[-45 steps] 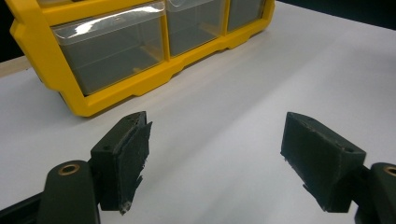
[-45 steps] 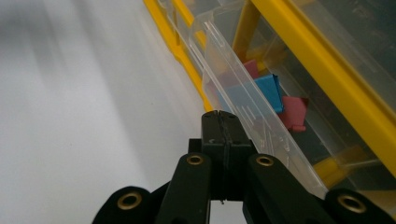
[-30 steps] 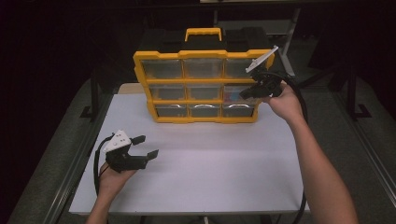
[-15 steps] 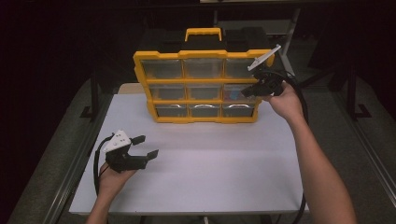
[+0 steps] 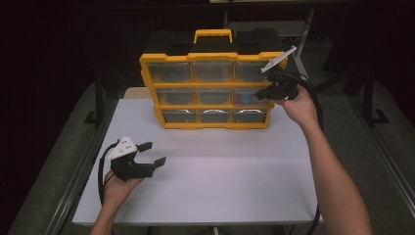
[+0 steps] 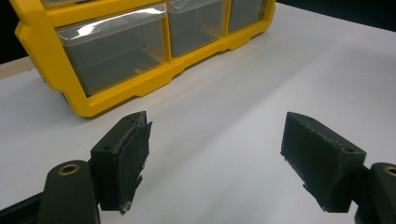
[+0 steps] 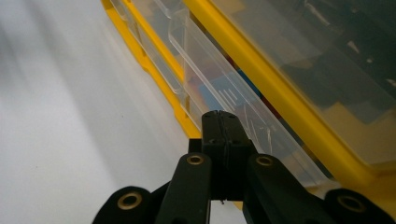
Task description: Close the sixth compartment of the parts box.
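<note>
Yellow drawer organizer (image 5: 213, 93) on white counter (image 5: 220, 181), no legible writing; right gripper (image 7: 219, 122) fingers pressed together at middle-right drawer (image 7: 224, 93); left gripper (image 5: 149, 154) fingers wide.

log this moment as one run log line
left hand-held gripper: open, over table | right hand-held gripper: shut, at middle right drawer of organizer

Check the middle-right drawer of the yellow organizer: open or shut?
Slightly open. In the right gripper view, the clear drawer stands proud of the yellow frame, with the right gripper shut at its front.

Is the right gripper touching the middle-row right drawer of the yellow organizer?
Cannot tell. In the right gripper view the shut right gripper overlaps the clear drawer front, showing neither contact nor gap.
</note>
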